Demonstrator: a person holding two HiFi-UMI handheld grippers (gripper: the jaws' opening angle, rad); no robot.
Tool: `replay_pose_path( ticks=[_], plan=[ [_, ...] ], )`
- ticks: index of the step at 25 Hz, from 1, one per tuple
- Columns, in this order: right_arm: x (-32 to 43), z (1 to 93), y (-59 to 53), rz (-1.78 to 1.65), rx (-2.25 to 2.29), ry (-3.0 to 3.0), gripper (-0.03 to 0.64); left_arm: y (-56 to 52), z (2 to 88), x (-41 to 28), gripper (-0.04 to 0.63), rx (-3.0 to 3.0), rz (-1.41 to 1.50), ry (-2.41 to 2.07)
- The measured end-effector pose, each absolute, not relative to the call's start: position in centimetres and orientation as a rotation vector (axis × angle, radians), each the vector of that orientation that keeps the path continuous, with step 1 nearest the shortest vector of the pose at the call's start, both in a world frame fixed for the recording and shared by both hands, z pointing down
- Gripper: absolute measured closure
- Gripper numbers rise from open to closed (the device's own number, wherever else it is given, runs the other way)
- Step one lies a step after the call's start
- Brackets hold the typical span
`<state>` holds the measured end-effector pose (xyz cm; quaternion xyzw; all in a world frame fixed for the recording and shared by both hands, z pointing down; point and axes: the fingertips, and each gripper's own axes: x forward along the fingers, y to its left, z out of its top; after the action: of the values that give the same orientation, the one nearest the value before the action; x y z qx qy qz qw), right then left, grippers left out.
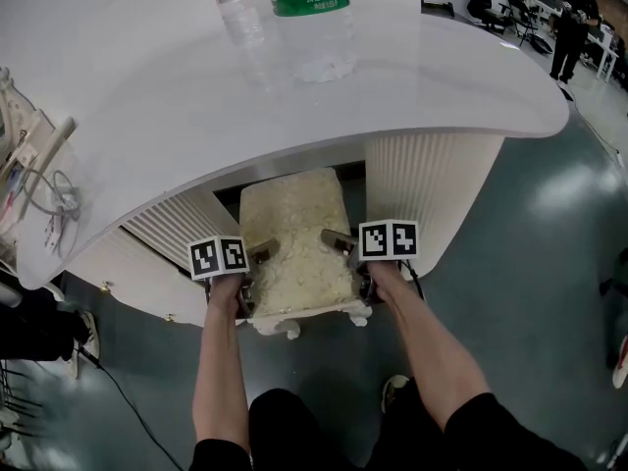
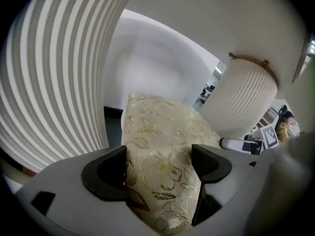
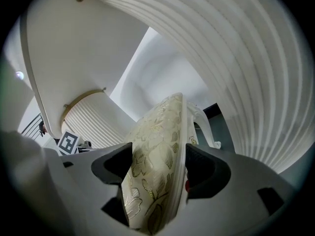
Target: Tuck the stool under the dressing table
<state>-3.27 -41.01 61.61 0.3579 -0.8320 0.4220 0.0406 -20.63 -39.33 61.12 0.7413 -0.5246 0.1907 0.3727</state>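
Stool [image 1: 294, 238], cream floral-cushion seat, stands on the floor with its long axis running from the person straight into the dressing table [image 1: 147, 96] kneehole. Far end sits under the table's front edge, between the two ribbed pedestals [image 1: 432, 189]. Near end with white carved legs [image 1: 289, 327] sticks out toward the person. Left gripper [image 1: 253, 263] is clamped on the seat's left edge at the near end, jaws pressed into the cushion. Right gripper [image 1: 343, 248] is clamped on the right edge, with cushion and white seat frame between its jaws. Two plastic bottles [image 1: 312, 18] stand on the tabletop, towards its far edge.
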Motion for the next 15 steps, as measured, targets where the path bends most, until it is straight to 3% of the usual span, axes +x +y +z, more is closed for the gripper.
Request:
replay_pose_path(
  ticks=[15],
  plan=[
    [-3.7, 61.5, -44.7, 1.277, 1.084, -2.543, 0.324, -42.8, 60.9, -21.1, 0.187, 1.903, 0.478, -1.363]
  ],
)
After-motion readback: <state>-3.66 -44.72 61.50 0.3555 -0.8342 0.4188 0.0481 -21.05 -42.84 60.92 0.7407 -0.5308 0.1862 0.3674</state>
